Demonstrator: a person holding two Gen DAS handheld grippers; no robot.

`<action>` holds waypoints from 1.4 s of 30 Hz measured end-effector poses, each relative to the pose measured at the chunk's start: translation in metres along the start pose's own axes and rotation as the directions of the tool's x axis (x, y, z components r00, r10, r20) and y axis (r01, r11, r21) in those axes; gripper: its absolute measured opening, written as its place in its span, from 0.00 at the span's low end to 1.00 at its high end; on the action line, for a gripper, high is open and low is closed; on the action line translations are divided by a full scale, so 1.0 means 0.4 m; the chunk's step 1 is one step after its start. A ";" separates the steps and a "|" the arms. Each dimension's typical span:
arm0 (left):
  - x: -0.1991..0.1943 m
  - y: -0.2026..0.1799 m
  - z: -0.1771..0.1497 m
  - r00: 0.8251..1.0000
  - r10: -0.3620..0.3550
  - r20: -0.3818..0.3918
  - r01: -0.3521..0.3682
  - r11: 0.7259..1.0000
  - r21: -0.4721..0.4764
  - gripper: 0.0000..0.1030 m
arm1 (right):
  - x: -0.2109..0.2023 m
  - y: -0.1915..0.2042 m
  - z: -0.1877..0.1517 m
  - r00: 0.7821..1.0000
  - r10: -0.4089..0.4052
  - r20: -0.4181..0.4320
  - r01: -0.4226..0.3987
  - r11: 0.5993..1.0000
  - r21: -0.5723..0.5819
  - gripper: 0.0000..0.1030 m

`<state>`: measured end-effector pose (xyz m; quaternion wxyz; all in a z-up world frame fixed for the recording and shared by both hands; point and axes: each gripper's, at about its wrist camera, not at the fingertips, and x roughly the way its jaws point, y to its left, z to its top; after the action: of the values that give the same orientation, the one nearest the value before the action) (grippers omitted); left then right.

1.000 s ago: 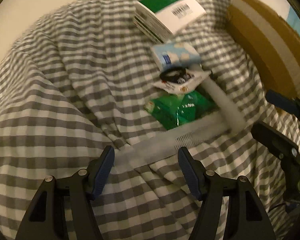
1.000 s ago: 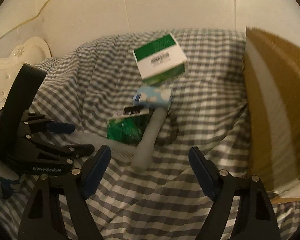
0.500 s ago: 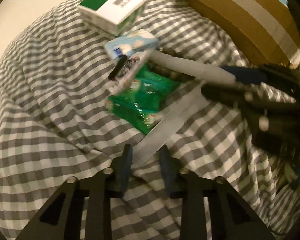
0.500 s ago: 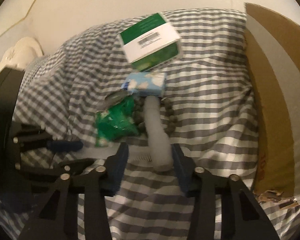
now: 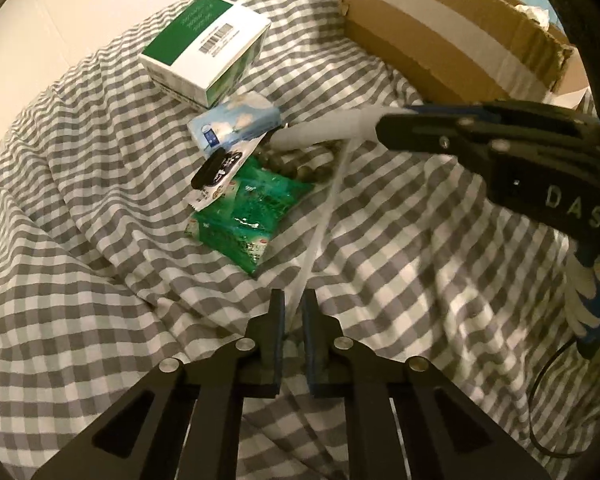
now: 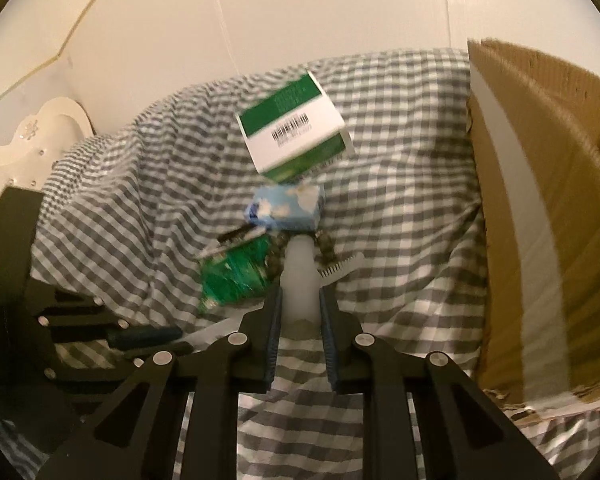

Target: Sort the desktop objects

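Observation:
My left gripper (image 5: 293,305) is shut on the end of a thin white comb (image 5: 324,216) that stands on edge and runs away over the checked cloth; its toothed end shows in the right wrist view (image 6: 340,267). My right gripper (image 6: 299,305) is shut on a white tube (image 6: 298,280), which also shows in the left wrist view (image 5: 328,130). Beside them lie a green packet (image 5: 250,212), a white sachet (image 5: 220,182) with a black item on it, a pale blue packet (image 5: 238,124), dark beads (image 5: 300,166) and a green-and-white box (image 5: 206,50).
An open cardboard box (image 5: 440,32) stands at the right on the checked cloth (image 5: 100,200), also in the right wrist view (image 6: 548,208). A cream wall (image 6: 260,20) lies behind. A white carved headboard (image 6: 32,144) is at the left.
Both grippers have closed, the left on the comb's end and the right on the white tube. The comb has turned from lying flat to standing on edge.

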<state>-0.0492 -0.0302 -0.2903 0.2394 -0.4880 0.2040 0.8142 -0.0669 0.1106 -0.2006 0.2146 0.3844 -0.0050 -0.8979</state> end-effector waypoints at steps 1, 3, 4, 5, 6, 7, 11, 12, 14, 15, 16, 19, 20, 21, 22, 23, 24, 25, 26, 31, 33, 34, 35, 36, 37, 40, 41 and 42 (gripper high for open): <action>-0.007 -0.009 -0.002 1.000 -0.001 0.007 0.001 1.000 -0.001 0.06 | -0.009 0.001 0.003 1.000 0.003 0.010 -0.002 1.000 -0.005 0.17; -0.018 -0.021 -0.012 1.000 -0.002 0.017 0.002 1.000 -0.005 0.05 | -0.027 0.009 0.011 0.999 0.003 0.032 -0.003 1.000 -0.019 0.17; -0.025 -0.022 -0.010 1.000 0.004 0.021 -0.004 1.000 -0.013 0.05 | -0.036 0.011 0.015 0.999 0.006 0.042 -0.005 1.000 -0.022 0.17; -0.038 -0.016 0.010 1.000 0.012 0.022 -0.012 1.000 -0.024 0.05 | -0.042 0.012 0.018 0.999 0.009 0.050 -0.008 1.000 -0.023 0.17; -0.047 -0.013 0.009 0.999 0.017 0.028 -0.016 0.999 -0.040 0.05 | -0.053 0.014 0.023 0.998 0.012 0.062 -0.010 1.000 -0.023 0.17; -0.064 -0.012 0.018 0.999 0.019 0.032 -0.017 0.998 -0.055 0.05 | -0.060 0.014 0.027 0.997 0.019 0.071 -0.018 0.999 -0.027 0.17; -0.096 -0.020 0.021 0.997 0.036 0.068 -0.030 0.996 -0.089 0.05 | -0.097 0.010 0.047 0.993 0.033 0.115 -0.031 0.999 -0.019 0.17; -0.102 -0.026 0.022 0.996 0.041 0.073 -0.033 0.994 -0.104 0.05 | -0.104 0.007 0.051 0.992 0.037 0.122 -0.035 0.999 -0.017 0.17; -0.118 -0.020 0.015 0.995 0.052 0.083 -0.042 0.991 -0.126 0.05 | -0.122 0.005 0.060 0.989 0.045 0.142 -0.044 0.999 -0.011 0.17; -0.125 -0.017 0.014 0.994 0.057 0.090 -0.044 0.990 -0.138 0.05 | -0.135 0.003 0.065 0.987 0.049 0.156 -0.048 0.999 -0.010 0.17; -0.134 -0.030 0.012 0.993 0.057 0.102 -0.041 0.987 -0.154 0.05 | -0.142 0.005 0.067 0.985 0.049 0.166 -0.048 0.999 -0.010 0.17; -0.155 -0.016 0.022 0.990 0.051 0.130 -0.025 0.980 -0.196 0.05 | -0.178 -0.001 0.074 0.977 0.060 0.204 -0.058 0.998 -0.015 0.17; -0.162 -0.013 0.024 0.989 0.048 0.141 -0.019 0.978 -0.206 0.05 | -0.189 -0.003 0.078 0.974 0.065 0.215 -0.063 0.998 -0.014 0.17; -0.171 -0.015 0.025 0.987 0.049 0.152 -0.015 0.976 -0.216 0.05 | -0.206 -0.005 0.082 0.971 0.070 0.230 -0.068 0.998 -0.016 0.17; -0.186 -0.020 0.024 0.985 0.053 0.163 -0.016 0.975 -0.220 0.05 | -0.217 -0.005 0.086 0.968 0.072 0.241 -0.070 0.997 -0.017 0.17; -0.193 -0.024 0.026 0.984 0.059 0.169 -0.020 0.975 -0.222 0.05 | -0.228 -0.006 0.089 0.965 0.075 0.253 -0.072 0.997 -0.020 0.17; -0.199 -0.028 0.030 0.983 0.065 0.174 -0.025 0.974 -0.224 0.05 | -0.243 -0.008 0.092 0.961 0.079 0.266 -0.076 0.997 -0.023 0.17; -0.202 -0.028 0.037 0.981 0.074 0.182 -0.031 0.973 -0.227 0.04 | -0.257 -0.010 0.096 0.956 0.082 0.280 -0.078 0.997 -0.026 0.17; -0.209 -0.030 0.039 0.979 0.080 0.186 -0.035 0.972 -0.232 0.04 | -0.274 -0.011 0.099 0.951 0.083 0.299 -0.078 0.997 -0.028 0.17; -0.230 -0.033 0.052 0.972 0.103 0.211 -0.045 0.964 -0.262 0.02 | -0.347 -0.024 0.116 0.923 0.068 0.378 -0.057 0.998 -0.041 0.17; -0.234 -0.037 0.057 0.969 0.117 0.217 -0.058 0.963 -0.262 0.02 | -0.368 -0.033 0.123 0.915 0.062 0.400 -0.052 0.998 -0.037 0.17; -0.233 -0.036 0.058 0.968 0.119 0.222 -0.057 0.962 -0.266 0.02 | -0.381 -0.041 0.126 0.910 0.057 0.411 -0.048 0.998 -0.032 0.17; -0.239 -0.038 0.061 0.966 0.121 0.229 -0.056 0.961 -0.270 0.02 | -0.394 -0.051 0.130 0.905 0.054 0.422 -0.047 0.999 -0.027 0.17; -0.245 -0.038 0.065 0.965 0.120 0.235 -0.053 0.960 -0.273 0.02 | -0.403 -0.058 0.132 0.901 0.051 0.430 -0.047 0.999 -0.021 0.17; -0.249 -0.040 0.068 0.964 0.122 0.237 -0.054 0.960 -0.274 0.02 | -0.409 -0.064 0.135 0.899 0.050 0.435 -0.047 0.999 -0.016 0.17; -0.257 -0.041 0.080 0.960 0.134 0.246 -0.063 0.958 -0.279 0.02 | -0.435 -0.087 0.140 0.888 0.036 0.458 -0.040 0.999 -0.001 0.17; -0.261 -0.039 0.084 0.959 0.135 0.250 -0.061 0.957 -0.284 0.02 | -0.449 -0.097 0.142 0.884 0.032 0.466 -0.036 0.999 -0.001 0.17; -0.268 -0.038 0.090 0.956 0.137 0.258 -0.059 0.956 -0.289 0.02 | -0.461 -0.103 0.144 0.878 0.023 0.477 -0.028 1.000 0.002 0.17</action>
<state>-0.0213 -0.0181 -0.1805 0.1535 -0.3880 0.0766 0.9056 -0.0095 0.2110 -0.0402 0.2168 0.1524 -0.0667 -0.9619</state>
